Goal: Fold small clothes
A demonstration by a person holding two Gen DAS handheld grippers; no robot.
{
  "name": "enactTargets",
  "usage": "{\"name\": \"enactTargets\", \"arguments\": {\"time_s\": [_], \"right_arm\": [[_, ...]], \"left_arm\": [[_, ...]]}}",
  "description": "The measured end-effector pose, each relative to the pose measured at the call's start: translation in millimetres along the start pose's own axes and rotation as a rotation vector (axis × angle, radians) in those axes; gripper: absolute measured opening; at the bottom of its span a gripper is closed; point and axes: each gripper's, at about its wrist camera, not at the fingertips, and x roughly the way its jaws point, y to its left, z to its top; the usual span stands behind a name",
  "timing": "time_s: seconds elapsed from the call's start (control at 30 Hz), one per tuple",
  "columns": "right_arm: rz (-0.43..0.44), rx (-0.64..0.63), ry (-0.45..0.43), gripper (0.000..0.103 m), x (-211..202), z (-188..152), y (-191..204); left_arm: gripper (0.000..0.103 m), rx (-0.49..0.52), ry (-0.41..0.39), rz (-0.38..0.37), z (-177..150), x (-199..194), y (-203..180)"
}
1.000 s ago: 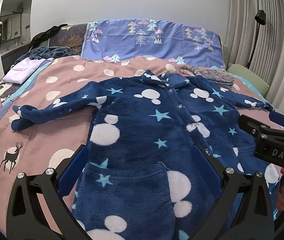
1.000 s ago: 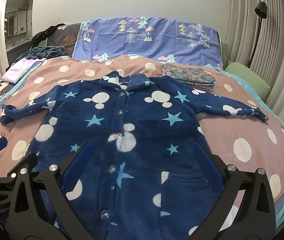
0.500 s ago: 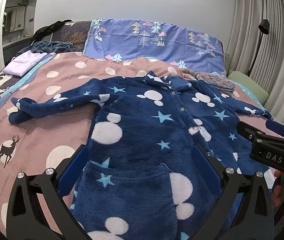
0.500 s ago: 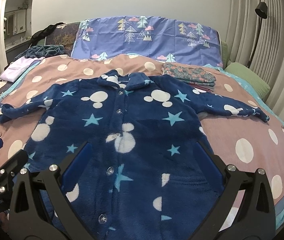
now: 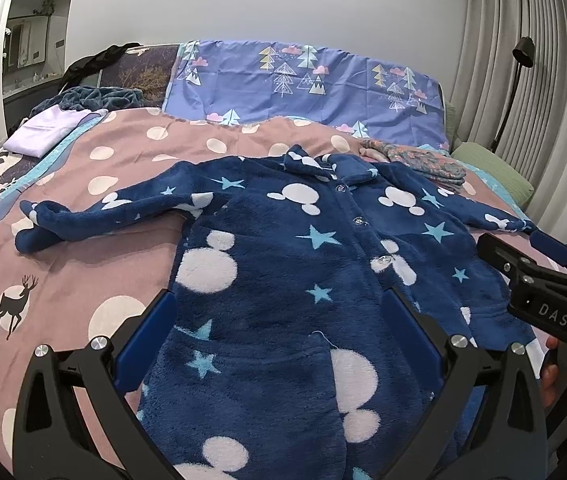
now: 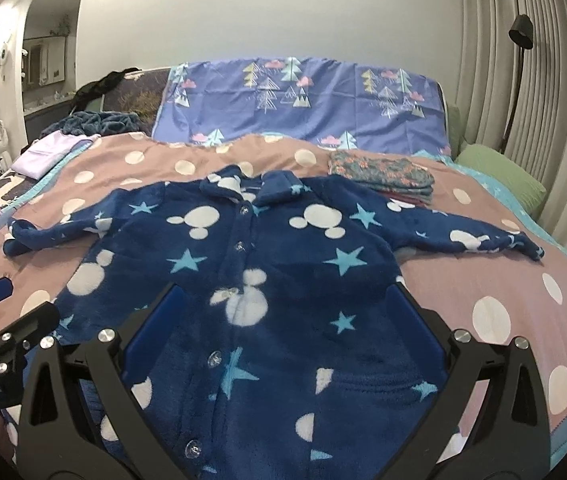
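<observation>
Because the navy fleece pajama top is laid flat, buttoned and face up, on the dotted pink bedspread, it is judged soft, light and limp, likely to sag once lifted. The left sleeve cuff is best pinched by the left gripper, whose jaws are held wide with nothing between them. The right sleeve cuff is suited to the right gripper, likewise spread wide and unloaded.

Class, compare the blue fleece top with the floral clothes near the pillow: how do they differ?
The fleece top lies spread flat, sleeves out; the floral clothes are folded in a stack. The top is dark blue with stars and white shapes; the stack has a small flower print. Both rest on the dotted bedspread.
</observation>
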Motion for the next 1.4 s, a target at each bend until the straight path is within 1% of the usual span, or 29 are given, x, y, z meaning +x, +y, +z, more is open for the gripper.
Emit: {"name": "enactTargets", "arguments": {"time_s": [0.13, 0.43, 0.67, 0.93, 1.2, 1.27, 1.3, 1.37, 1.4], "right_arm": [[0.017, 0.014, 0.012, 0.101, 1.0, -0.5, -2.0], [0.007, 0.034, 0.071, 0.101, 11.0, -8.8, -7.3], [0.012, 0.047, 0.090, 0.101, 15.5, -9.2, -11.3], [0.016, 0.037, 0.101, 0.101, 21.3, -9.0, -11.3], [0.006, 0.021, 0.079, 0.101, 20.8, -7.2, -11.7], [0.001, 0.024, 0.079, 0.098, 21.7, -7.1, -13.4], [-0.002, 0.026, 0.080, 0.094, 22.4, -7.0, -14.0], [-0.002, 0.034, 0.083, 0.087, 23.5, -6.7, -15.5], [0.002, 0.038, 0.086, 0.081, 23.9, -6.8, -16.5]], "left_arm": [[0.102, 0.000, -0.001, 0.001, 0.3, -0.5, -2.0], [0.102, 0.002, 0.007, 0.001, 0.8, 0.0, -4.2], [0.102, 0.003, 0.010, 0.004, 0.1, 1.4, -4.7], [0.102, 0.009, 0.006, 0.007, 1.6, 5.3, -5.2], [0.102, 0.000, -0.010, 0.003, 7.8, 5.0, -6.1], [0.102, -0.003, -0.012, 0.001, 8.7, 5.4, -5.6], [0.101, -0.005, -0.012, -0.001, 8.9, 5.5, -5.3], [0.099, -0.018, -0.005, -0.019, 9.1, 7.3, -3.5], [0.098, -0.023, -0.001, -0.026, 8.9, 7.9, -2.5]]}}
